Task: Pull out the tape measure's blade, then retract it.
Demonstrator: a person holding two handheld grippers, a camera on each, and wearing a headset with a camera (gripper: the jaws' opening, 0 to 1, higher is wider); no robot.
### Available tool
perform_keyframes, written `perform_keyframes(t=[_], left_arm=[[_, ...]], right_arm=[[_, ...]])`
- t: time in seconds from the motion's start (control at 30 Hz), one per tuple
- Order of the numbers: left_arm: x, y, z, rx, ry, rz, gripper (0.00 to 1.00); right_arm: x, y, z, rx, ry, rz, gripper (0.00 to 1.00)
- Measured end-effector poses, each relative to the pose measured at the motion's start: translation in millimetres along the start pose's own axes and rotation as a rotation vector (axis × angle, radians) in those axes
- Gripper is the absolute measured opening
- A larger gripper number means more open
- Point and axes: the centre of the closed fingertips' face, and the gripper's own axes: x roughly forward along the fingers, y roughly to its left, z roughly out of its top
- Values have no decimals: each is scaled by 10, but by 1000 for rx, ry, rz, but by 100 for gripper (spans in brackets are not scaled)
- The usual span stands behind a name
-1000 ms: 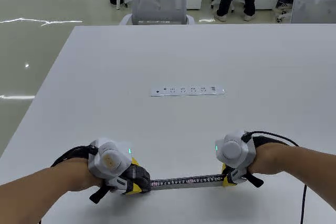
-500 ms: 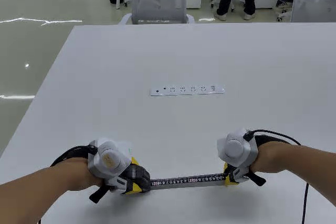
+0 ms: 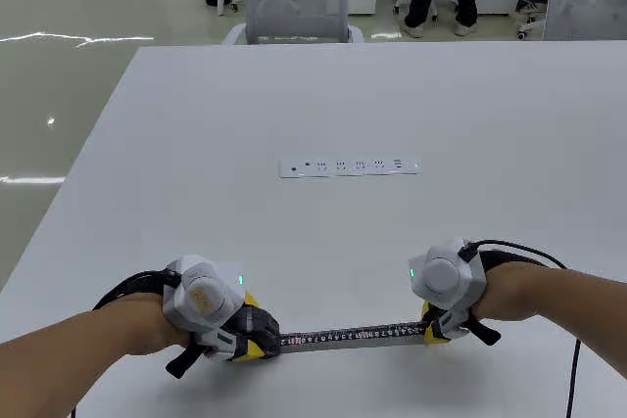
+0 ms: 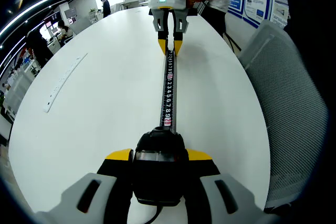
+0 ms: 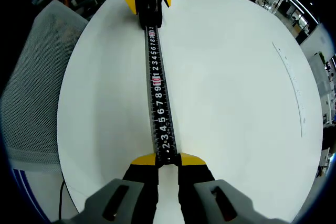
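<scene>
Jaws: your left gripper (image 4: 159, 155) clamps case (image 4: 159, 174); right gripper (image 5: 167, 160) pinches blade (image 5: 156, 85) tip.
Risk: slack pinch, and blade snaps back.

- left gripper (image 3: 251, 337), lower left of the head view: rounded pale-grey housing; yellow jaw tips; black band (image 3: 125, 289) curving behind it
- right gripper (image 3: 432, 330), lower right: matching grey housing; small green light (image 3: 411, 272); thin black cable (image 3: 524, 253) looping off toward the frame's edge
</scene>
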Motion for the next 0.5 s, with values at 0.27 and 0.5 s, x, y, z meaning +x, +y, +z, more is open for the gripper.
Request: perform_keyframes(t=[0.27, 0.5], left_arm=[[-2, -1, 6, 0, 0, 0, 33], [-4, -2, 8, -2, 1, 0, 33]], right_arm=[[-17, -4, -50, 4, 9, 0, 12], [-29, -10, -95, 8, 8, -2, 12]])
